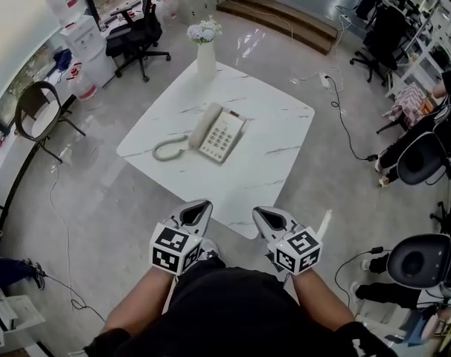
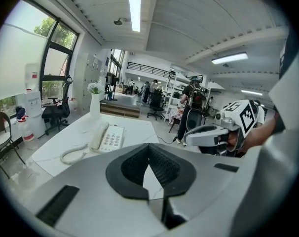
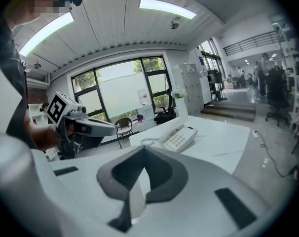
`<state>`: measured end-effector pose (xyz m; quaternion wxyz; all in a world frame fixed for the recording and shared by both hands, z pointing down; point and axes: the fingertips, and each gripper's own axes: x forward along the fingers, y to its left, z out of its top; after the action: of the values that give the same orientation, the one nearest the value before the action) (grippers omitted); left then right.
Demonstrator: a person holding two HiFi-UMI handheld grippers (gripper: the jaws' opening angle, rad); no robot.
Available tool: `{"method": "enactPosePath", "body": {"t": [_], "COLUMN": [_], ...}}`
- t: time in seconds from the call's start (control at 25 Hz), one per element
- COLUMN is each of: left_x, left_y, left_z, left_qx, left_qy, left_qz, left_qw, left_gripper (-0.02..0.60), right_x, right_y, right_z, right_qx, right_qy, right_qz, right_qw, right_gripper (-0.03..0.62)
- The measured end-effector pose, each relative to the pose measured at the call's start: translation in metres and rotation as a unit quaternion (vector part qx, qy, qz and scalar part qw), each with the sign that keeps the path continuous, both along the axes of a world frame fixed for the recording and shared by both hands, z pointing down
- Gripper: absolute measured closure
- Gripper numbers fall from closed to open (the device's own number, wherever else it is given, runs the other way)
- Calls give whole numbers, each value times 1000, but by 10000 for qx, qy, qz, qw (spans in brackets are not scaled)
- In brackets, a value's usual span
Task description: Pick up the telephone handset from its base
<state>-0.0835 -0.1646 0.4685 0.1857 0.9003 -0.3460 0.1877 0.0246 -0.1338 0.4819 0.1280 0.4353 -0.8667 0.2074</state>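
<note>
note handset (image 1: 205, 125) seated on phone base (image 1: 224, 137), centre of white table (image 1: 274, 166). note left gripper (image 1: 203, 207) and right gripper (image 1: 261, 214) flanking table's near corner, well apart from handset; both jaw pairs closed, empty.

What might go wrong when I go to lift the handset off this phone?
The left gripper and right gripper are shut; unless one opens first, it may just shove the handset off its base. The coiled cord hangs from the handset, so a quick lift may drag the base across the table.
</note>
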Motion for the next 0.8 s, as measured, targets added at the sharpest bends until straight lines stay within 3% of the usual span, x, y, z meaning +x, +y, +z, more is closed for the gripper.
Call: {"method": "enactPosePath", "body": {"t": [0.4, 0.8], "left_x": [-13, -9], "left_y": [-52, -56], "left_z": [7, 22], "left_qx": [33, -101], "left_qy": [66, 34], "left_qz": [432, 681], "left_qw": [9990, 9976], "left_gripper": [581, 581], "right_x": [-11, -8], "right_y": [-40, -44], "right_z": [4, 11], "right_qx": [-40, -140], "right_qy": [145, 165], "right_qz": [471, 712], "right_qw": [9988, 9972], "right_gripper": [592, 592]}}
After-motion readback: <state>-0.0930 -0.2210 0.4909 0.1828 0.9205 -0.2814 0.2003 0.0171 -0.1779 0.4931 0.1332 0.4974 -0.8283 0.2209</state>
